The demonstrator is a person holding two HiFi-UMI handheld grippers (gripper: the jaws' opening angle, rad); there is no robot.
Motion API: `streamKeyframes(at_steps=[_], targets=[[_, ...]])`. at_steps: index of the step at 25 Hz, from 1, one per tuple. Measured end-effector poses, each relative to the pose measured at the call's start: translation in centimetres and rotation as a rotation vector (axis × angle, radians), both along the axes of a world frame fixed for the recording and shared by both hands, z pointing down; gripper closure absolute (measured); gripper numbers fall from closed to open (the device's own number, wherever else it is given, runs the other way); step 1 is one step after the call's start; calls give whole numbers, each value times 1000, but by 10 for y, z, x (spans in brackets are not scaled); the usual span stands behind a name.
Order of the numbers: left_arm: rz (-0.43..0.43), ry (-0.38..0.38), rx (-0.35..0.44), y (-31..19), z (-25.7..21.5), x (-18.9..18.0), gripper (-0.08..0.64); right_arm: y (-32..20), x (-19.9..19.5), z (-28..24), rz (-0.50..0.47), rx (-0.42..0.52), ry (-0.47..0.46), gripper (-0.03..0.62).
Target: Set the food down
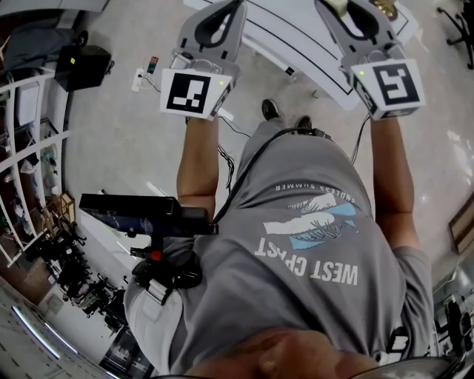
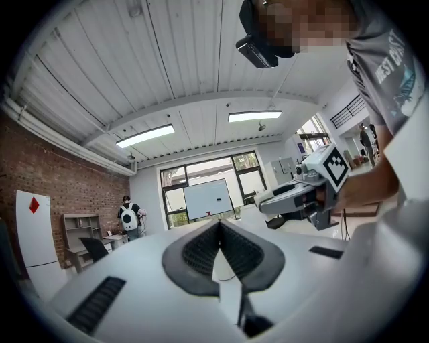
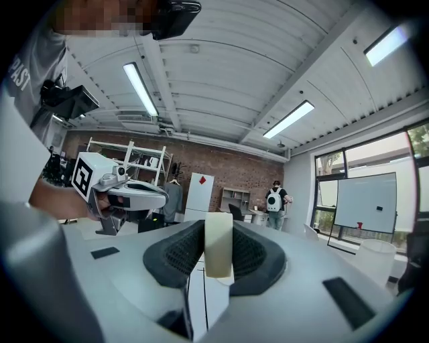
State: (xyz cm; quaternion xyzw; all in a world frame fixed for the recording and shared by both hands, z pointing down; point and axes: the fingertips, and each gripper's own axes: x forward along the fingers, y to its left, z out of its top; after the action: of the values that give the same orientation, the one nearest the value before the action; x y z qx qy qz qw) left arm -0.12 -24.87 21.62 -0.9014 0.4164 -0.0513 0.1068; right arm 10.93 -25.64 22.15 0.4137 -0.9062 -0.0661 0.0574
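**Brick-walled workshop: food clamped in the right gripper, nothing in the left**

Overhead, the head view is filled mostly by the person's grey T-shirt point(image 1: 311, 252). Both pairs of jaws are cut off at that picture's top edge, so no grip can be read from there. The left gripper point(image 1: 222, 15) and the right gripper point(image 1: 354, 18) are held out over a pale floor point(image 1: 118, 133), with a corner of a white table point(image 1: 296, 37) just beyond them. Whether the food shows in that view cannot be told.

The answer is given by the right gripper view. One pale, flat slice of food point(image 3: 218, 248) is seen standing upright on its edge, pinched between the two dark pads point(image 3: 181, 251) at a narrow opening. Its lower edge hangs down into the gap behind them. No surface is seen beneath it, and it is held up in the air against the room.

In the left gripper view the jaws are seen brought together at their tips, with nothing between them.

Only the right gripper view shows the brick wall point(image 3: 221, 167) clearly, with a white cabinet point(image 3: 200, 194) marked by a red diamond in front of it. A whiteboard point(image 3: 365, 201) and a distant person with a white backpack point(image 3: 273, 199) are caught in both gripper views, small and short on detail.

By count: two grippers, one piece of food, one distant person. Three ceiling strip lights point(image 3: 141, 87) are seen from the right gripper, two from the left.
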Motion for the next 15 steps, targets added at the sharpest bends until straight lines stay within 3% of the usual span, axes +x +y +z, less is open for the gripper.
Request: streamKeyframes(at_steps=[4, 10, 15], targets=[[43, 7, 9, -7, -5, 16, 552, -2, 15, -1, 28, -12, 20, 489], [77, 29, 8, -73, 5, -54, 552, -67, -54, 18, 58, -37, 45, 489], [120, 6, 27, -94, 52, -64, 552, -85, -68, 65, 75, -43, 41, 489]])
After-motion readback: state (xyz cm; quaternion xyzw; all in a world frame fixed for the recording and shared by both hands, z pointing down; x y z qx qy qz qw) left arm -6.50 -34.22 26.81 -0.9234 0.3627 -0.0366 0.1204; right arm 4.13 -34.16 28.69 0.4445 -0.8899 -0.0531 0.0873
